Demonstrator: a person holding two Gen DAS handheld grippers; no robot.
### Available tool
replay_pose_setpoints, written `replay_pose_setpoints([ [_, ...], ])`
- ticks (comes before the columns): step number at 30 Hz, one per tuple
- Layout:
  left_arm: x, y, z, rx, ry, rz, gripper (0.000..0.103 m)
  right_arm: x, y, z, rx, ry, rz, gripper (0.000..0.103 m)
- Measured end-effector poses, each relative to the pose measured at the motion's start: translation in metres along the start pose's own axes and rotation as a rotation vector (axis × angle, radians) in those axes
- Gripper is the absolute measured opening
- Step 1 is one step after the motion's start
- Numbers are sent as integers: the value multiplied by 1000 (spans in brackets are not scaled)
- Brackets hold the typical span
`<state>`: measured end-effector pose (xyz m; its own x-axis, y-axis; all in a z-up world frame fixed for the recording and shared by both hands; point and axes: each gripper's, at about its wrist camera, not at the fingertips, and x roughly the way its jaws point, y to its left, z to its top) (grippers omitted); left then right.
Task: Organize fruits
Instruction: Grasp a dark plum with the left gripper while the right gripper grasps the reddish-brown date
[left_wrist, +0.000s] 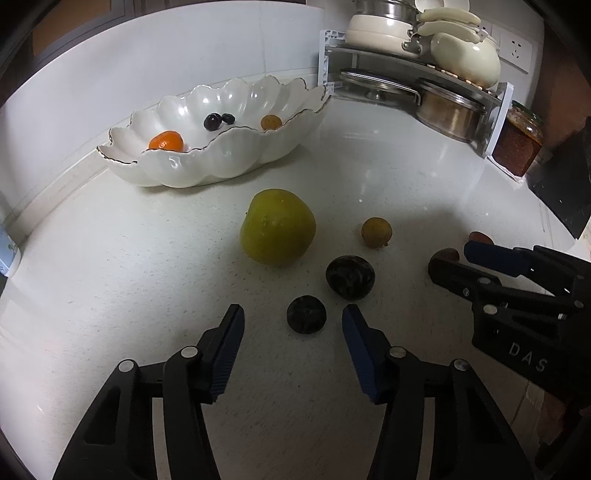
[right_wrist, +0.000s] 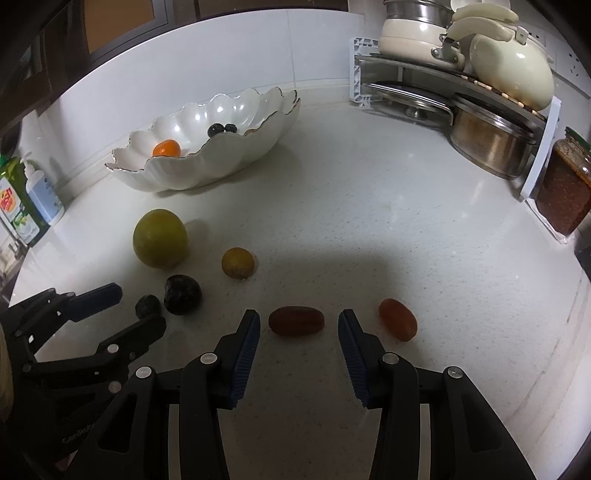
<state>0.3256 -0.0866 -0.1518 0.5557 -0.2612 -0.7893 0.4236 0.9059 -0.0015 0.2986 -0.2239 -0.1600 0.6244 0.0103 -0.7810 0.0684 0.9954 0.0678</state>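
The white speckled stone tabletop (left_wrist: 388, 166) fills both views. In the upper left of each frame stands a white scalloped ceramic bowl with a gold rim (left_wrist: 207, 162); inside it lie an orange mandarin (left_wrist: 167, 141), two dark berries (left_wrist: 218, 120) and a small tan round fruit (left_wrist: 271, 122). In the upper right a metal corner rack (right_wrist: 424, 70) carries cream pots, a steel pot and lids, with a glass jar of red-brown paste (right_wrist: 565, 192) beside it.

Near the middle of the left wrist view sits a big yellow-green round fruit (left_wrist: 277, 226), with a small brown-yellow round fruit (left_wrist: 376, 231) to its right and a dark purple plum (left_wrist: 350, 277) below them.

The left gripper (left_wrist: 293, 321) has its fingers apart, straddling a smaller dark round fruit (left_wrist: 306, 314) without touching it.

In the right wrist view the right gripper (right_wrist: 298, 326) also has its fingers apart, an oblong dark red fruit (right_wrist: 296, 321) lying between them, untouched. A lighter orange-red oblong fruit (right_wrist: 398, 319) lies just right of the right-hand finger.
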Motion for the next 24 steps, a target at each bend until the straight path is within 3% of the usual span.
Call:
replay_pose_setpoints([
  [10,6,-2,1,-9,15,-10,30,5,-3,-1,-4,4,4,44],
  [13,5,-2,0,-11,15,-15,24,6,-3,-1,-7,6,13,35],
  [24,-6,1,0,-27,-1,-8,23,-3,-1,0,-28,-7,27,32],
])
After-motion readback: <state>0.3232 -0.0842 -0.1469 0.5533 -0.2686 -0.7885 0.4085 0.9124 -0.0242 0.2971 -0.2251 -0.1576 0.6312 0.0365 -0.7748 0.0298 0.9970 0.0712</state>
